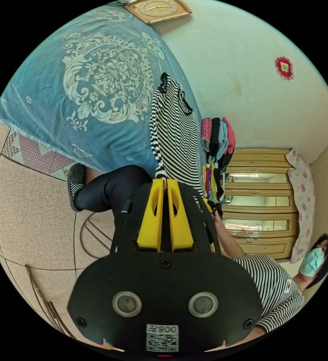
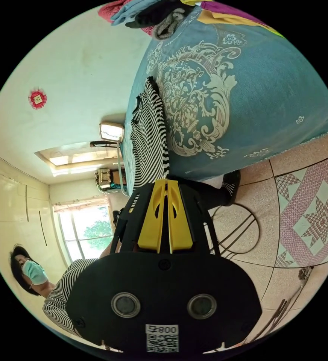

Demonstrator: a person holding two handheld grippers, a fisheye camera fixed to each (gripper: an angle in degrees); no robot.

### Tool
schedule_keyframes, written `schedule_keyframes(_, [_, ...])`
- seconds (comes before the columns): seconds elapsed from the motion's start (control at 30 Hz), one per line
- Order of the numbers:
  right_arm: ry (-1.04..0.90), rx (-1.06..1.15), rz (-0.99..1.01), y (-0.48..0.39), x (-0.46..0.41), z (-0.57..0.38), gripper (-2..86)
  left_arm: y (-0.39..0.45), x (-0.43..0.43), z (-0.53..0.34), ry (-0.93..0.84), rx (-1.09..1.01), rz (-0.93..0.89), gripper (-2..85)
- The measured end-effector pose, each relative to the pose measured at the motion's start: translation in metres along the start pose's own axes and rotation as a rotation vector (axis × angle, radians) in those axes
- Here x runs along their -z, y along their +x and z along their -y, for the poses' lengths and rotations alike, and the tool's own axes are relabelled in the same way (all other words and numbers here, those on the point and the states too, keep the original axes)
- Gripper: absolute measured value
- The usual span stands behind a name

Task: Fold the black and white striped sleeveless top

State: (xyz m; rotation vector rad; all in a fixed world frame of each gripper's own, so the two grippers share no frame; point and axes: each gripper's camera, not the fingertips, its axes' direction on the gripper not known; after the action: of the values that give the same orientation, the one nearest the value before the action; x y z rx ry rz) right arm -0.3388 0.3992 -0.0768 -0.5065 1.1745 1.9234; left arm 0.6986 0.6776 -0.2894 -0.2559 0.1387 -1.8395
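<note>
The blue bedspread (image 1: 58, 113) with its pale floral medallion takes the upper left of the left gripper view and the upper right of the right gripper view. Below it in both runs the patterned tile floor (image 2: 307, 218).

The striped sleeveless top (image 1: 175, 128) lies on the bedspread along its edge, at upper centre of the left gripper view; in the right gripper view it sits just left of centre, above the tool. It appears already doubled lengthwise into a long narrow panel, black-bound strap openings at the far end.

A pile of folded clothes (image 1: 216, 143) sits on the bed beyond the top, right of centre in the left gripper view. A wooden cabinet (image 1: 260, 203) stands at right.

Left gripper (image 1: 164, 181): yellow jaws drawn together, tips pinching the near corner of the top. Right gripper (image 2: 166, 182): jaws likewise drawn together, tips at the near hem of the top; whether cloth is actually caught there cannot be told.

Assessment: light, thin, limp knit; no stiffness, will sag and stretch between holds. Not fragile. Hold at the two hem corners, keep tension even, and carry the hem toward the straps low over the bedspread to avoid skewing.
</note>
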Motion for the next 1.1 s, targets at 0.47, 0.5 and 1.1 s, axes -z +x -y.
schedule_keyframes(0.47, [0.136,-0.117,0.032,0.023,0.018,-0.012,2.0,-0.034,0.0,0.024,0.127,0.106,0.072,6.8])
schedule_keyframes(0.5, [0.171,-0.097,0.016,0.014,0.024,-0.01,2.4,-0.025,-0.001,0.039,0.126,0.068,0.111,7.0])
schedule_keyframes(1.1, [0.079,0.333,-0.323,-0.203,-0.088,0.291,7.3,0.026,-0.164,0.393,-0.045,-0.233,0.41,9.9])
